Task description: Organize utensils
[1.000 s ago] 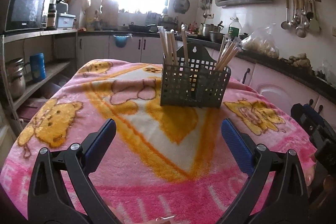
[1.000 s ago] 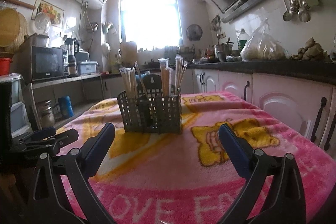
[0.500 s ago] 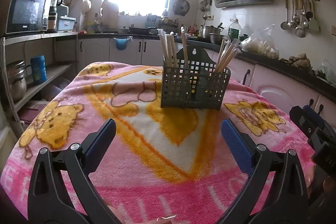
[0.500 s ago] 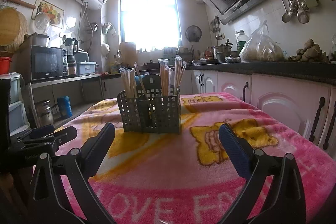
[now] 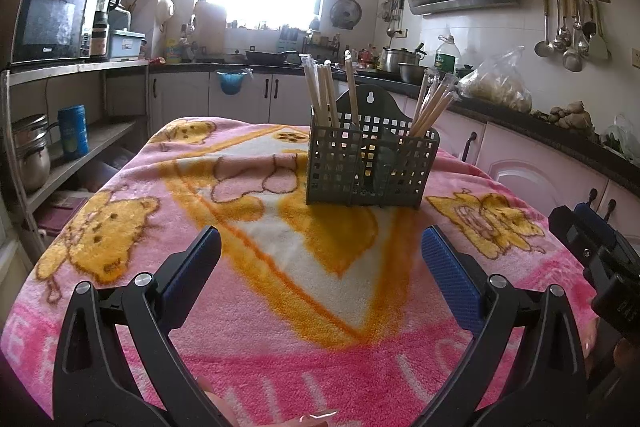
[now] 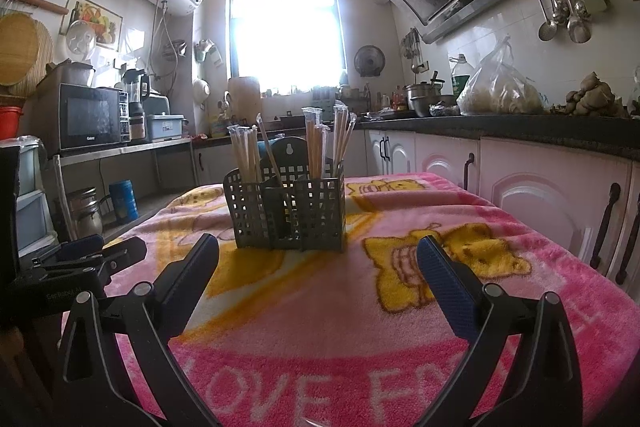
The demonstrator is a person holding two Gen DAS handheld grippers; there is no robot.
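A grey perforated plastic utensil caddy [image 5: 372, 163] holding wrapped wooden chopsticks [image 5: 322, 91] is standing mid-table on a pink and yellow cartoon fleece blanket [image 5: 280, 267], as the left gripper [image 5: 320, 259] and right gripper [image 6: 318, 259] are hovering near it, both spread wide and gripping nothing.

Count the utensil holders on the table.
1: the grey mesh holder stands upright in the middle of the pink blanket, with chopsticks in it, ahead of the open left gripper and right gripper. None looks hidden.
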